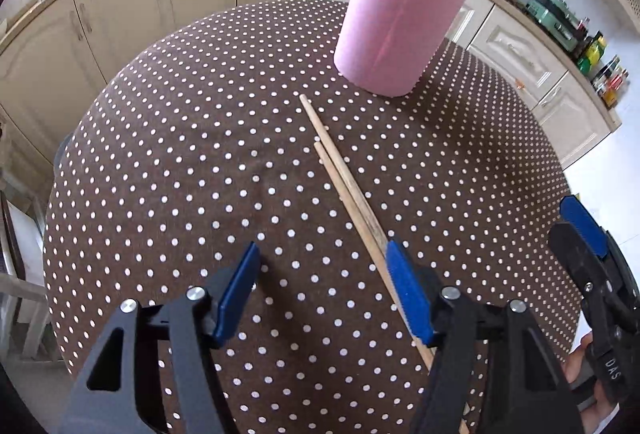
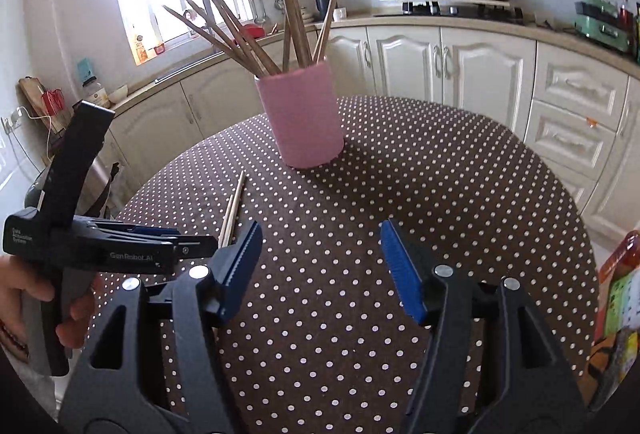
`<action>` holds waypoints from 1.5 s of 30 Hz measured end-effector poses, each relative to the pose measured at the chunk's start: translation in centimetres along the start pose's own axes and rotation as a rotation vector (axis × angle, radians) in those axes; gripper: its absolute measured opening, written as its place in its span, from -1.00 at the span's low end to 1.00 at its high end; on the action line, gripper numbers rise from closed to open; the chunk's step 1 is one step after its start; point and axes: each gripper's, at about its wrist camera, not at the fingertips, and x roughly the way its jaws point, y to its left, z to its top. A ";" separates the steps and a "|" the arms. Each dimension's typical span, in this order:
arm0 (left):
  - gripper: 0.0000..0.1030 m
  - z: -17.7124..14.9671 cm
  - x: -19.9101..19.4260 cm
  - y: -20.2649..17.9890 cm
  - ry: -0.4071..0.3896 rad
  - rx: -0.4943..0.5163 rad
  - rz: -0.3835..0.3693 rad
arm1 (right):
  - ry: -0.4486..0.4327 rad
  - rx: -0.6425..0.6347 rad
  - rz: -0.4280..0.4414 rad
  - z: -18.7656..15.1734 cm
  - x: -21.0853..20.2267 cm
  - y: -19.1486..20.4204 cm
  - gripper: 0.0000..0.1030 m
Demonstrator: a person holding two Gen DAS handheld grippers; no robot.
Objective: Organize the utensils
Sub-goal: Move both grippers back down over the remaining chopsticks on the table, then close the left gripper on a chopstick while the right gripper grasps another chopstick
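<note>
tabletop [image 1: 200, 154]: round, under a brown polka-dot cloth.
pink holder [image 1: 396, 30]: upright at the far side, already bristling with chopsticks.
loose chopsticks [image 1: 340, 178]: two lying flat, side by side, long axis running from the holder's foot back toward the left gripper [image 1: 324, 294].
left gripper: nearer one; jaws apart, nothing clamped, its right pad over the sticks' near ends.
right gripper [image 2: 320, 266]: jaws apart, empty, sticks off to its left.
views: the left wrist shows the sticks' full length; the right wrist shows only their far tips behind the left gripper.
</note>
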 end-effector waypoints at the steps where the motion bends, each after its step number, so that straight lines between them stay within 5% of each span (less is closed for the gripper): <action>1: 0.26 0.2 0.3 -0.4 0.005 0.014 0.017 | 0.002 0.006 0.003 0.0 0.2 -0.1 0.20; 19: 0.29 4.4 3.2 -3.4 0.082 0.019 0.091 | 0.021 0.042 0.029 0.4 0.3 -1.0 0.25; 29: 0.17 4.2 3.7 -4.3 0.059 0.101 0.151 | 0.049 0.031 0.029 0.5 1.3 -0.6 0.27; 33: -0.73 4.8 3.4 -4.3 0.032 0.108 0.123 | 0.087 0.009 0.034 0.9 2.3 0.3 0.27; 34: -0.80 5.2 3.6 -4.3 0.032 0.102 0.110 | 0.099 0.008 0.035 1.1 2.7 0.5 0.27; 39: -0.89 5.6 3.5 -1.6 0.011 0.058 0.013 | 0.152 -0.010 0.048 2.2 4.9 1.9 0.27; 45: -0.89 6.5 2.9 2.2 -0.026 -0.001 0.006 | 0.234 -0.117 0.045 3.3 8.5 6.1 0.24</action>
